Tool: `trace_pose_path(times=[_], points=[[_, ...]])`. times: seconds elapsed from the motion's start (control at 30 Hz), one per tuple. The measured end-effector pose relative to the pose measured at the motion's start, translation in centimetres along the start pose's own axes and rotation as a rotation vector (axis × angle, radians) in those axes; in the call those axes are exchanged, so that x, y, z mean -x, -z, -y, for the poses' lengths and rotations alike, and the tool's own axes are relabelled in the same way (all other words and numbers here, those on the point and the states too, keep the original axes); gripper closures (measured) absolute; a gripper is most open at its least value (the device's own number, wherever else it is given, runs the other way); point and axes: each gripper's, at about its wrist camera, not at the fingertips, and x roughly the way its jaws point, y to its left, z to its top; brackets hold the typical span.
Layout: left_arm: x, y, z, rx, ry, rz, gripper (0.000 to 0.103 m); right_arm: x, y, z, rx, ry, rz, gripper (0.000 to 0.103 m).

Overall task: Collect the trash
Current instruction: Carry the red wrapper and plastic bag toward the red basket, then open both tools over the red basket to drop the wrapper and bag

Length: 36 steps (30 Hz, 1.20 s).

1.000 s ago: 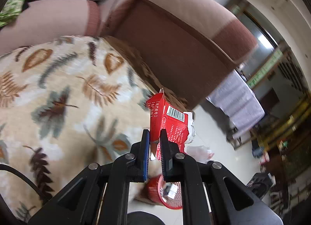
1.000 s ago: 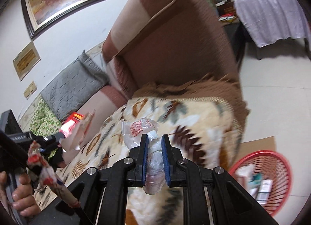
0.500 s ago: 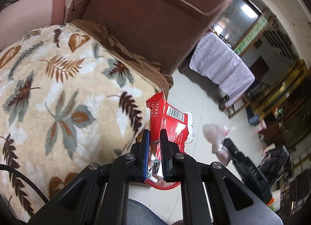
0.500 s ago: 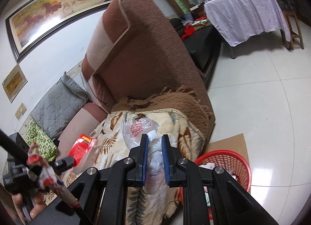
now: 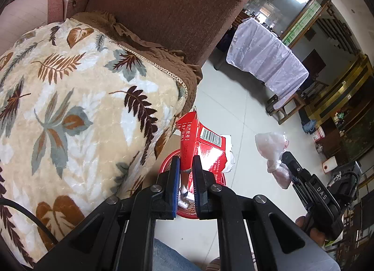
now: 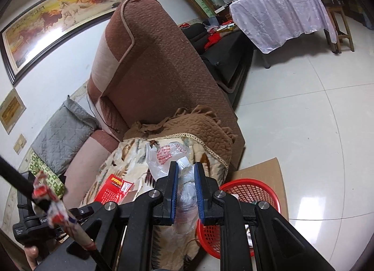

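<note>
the red carton (image 5: 198,144) is crumpled thin card, glossy, with a barcode panel and white print down one flattened side. the plastic bag (image 6: 173,161) is clear, wrinkled film with red lettering, bunched into a soft lump. the red basket (image 6: 254,191) on the floor is round, open plastic mesh, with some scraps already lying inside, and it sits on a flat sheet of brown cardboard (image 6: 264,168).

beside it is a brown sofa (image 6: 163,65) in coarse woven fabric with pale piping, its seat draped in a plush cream blanket (image 5: 77,111) printed with leaves and edged in quilted brown with a frill. a grey quilted cushion (image 6: 60,135) leans further along. a cloth-covered table (image 6: 285,6) stands well apart across the shiny tiled floor (image 6: 303,116).

the left gripper (image 5: 186,183) has its fingers pinched nearly together on the lower end of the red carton, which hangs in the air over the basket, close to the blanket's edge. the right gripper (image 6: 186,191) has its fingers clamped around the plastic bag, held just beside the basket's rim, the bag partly hiding the blanket behind it.
</note>
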Motion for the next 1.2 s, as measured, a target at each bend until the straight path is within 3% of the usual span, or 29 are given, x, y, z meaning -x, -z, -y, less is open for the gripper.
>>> trace_pose_path(times=[0.17,0.37,0.63,0.8,0.87,1.0,1.07,1.2], points=[[-0.6,-0.2,-0.1,-0.01,-0.022,-0.003,0.093,-0.6,0.3,-0.9,0.043,0.046,-0.022,0.088],[-2.9,0.4,0.0,0.003,-0.02,-0.064,0.093,-1.0,1.1,-0.6,0.086,0.093,-0.035,0.088],[-8.3,1.0,1.8,-0.018,-0.08,-0.191,0.093,-3.3,1.5,2.1,0.011,0.109,-0.082,0.088],[-10.4,0.9,2.1,-0.003,-0.117,-0.231,0.092,-3.9,1.6,3.4,-0.048,0.129,-0.09,0.085],[-11.0,1.0,2.1,0.014,-0.13,-0.258,0.082,-4.3,1.6,4.0,-0.073,0.139,-0.107,0.084],[-11.1,1.0,2.3,0.015,-0.119,-0.261,0.068,-4.4,1.4,4.5,-0.098,0.157,-0.115,0.067],[-10.3,0.9,2.8,-0.008,-0.118,-0.235,0.057,-3.9,1.3,4.3,-0.097,0.156,-0.113,0.064],[-8.4,0.9,3.4,-0.041,-0.12,-0.178,0.05,-2.5,1.0,3.0,-0.062,0.158,-0.093,0.052]])
